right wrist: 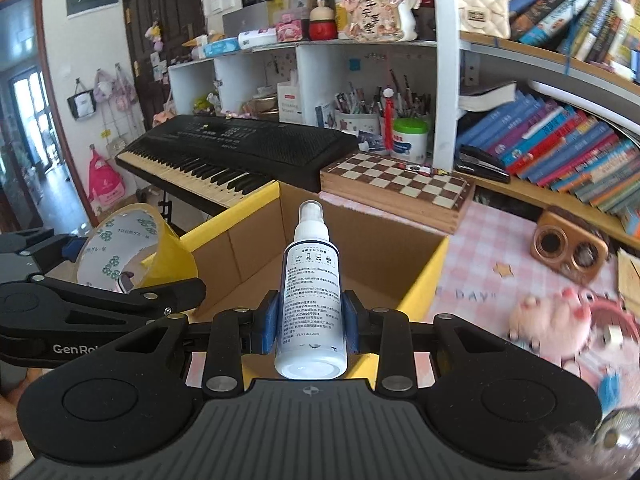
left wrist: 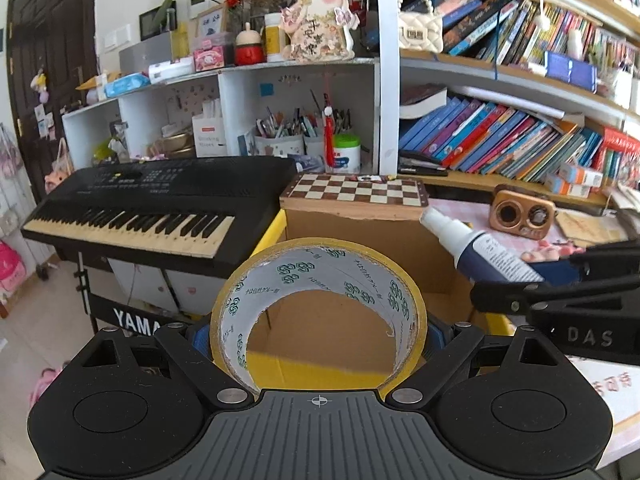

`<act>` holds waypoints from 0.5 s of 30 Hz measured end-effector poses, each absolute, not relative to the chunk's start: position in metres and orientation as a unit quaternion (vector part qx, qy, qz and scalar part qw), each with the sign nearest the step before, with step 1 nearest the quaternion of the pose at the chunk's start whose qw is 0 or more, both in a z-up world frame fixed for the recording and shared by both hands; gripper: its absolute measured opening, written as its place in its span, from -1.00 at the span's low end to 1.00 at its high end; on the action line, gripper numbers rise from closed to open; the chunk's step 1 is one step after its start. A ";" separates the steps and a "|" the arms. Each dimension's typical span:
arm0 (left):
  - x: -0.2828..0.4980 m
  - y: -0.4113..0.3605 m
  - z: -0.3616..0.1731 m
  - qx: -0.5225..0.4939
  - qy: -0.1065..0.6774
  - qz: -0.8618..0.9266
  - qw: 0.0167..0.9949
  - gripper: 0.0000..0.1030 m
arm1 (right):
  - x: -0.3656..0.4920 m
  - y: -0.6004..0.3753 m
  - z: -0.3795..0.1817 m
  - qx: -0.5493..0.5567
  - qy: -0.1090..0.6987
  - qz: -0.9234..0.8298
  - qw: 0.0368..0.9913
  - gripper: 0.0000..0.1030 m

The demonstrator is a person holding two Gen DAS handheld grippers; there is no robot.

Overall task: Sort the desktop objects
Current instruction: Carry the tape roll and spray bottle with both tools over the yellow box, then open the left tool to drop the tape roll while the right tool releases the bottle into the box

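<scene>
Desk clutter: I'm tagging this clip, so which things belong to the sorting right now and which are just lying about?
In the job:
- tape roll, in the left hand-held gripper
- spray bottle, in the right hand-held gripper
- cardboard box

Lying about:
- chessboard
- keyboard
- wooden speaker
- pink plush toy
- stapler

Both grippers are matte black plastic — the left gripper point(left wrist: 318, 332) and right gripper point(right wrist: 310, 322) share ribbed grey bases, round side discs, silver screws, blue finger pads point(right wrist: 269, 320) and white lettering.
</scene>
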State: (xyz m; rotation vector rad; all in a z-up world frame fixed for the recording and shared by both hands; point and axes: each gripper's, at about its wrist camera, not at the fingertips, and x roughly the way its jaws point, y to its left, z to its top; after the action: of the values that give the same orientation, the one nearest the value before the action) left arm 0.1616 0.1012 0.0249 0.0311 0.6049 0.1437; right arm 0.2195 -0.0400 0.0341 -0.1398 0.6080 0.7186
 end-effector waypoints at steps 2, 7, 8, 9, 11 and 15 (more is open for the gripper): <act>0.176 0.102 0.023 0.019 0.307 0.071 0.949 0.80 | 0.234 -0.035 0.034 -0.084 0.288 0.357 0.885 -0.41; 0.210 0.103 0.014 0.033 0.339 0.060 0.938 0.80 | 0.278 -0.019 0.030 -0.131 0.298 0.393 0.860 -0.41; 0.216 0.102 0.012 0.039 0.346 0.057 0.936 0.80 | 0.287 -0.016 0.028 -0.142 0.306 0.401 0.852 -0.41; 0.222 0.101 0.010 0.044 0.353 0.055 0.933 0.80 | 0.298 -0.012 0.027 -0.149 0.314 0.406 0.845 -0.41; 0.232 0.099 0.004 0.051 0.369 0.047 0.927 0.80 | 0.317 -0.002 0.021 -0.163 0.336 0.414 0.830 -0.41; 0.252 0.102 -0.011 0.044 0.399 0.041 0.915 0.80 | 0.348 0.019 0.004 -0.187 0.377 0.426 0.801 -0.41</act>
State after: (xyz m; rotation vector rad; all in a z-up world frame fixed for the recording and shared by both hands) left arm 0.2521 0.1022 -0.0105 0.0900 0.8210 0.0834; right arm 0.3483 0.0188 0.0043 -0.4013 0.8078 0.9142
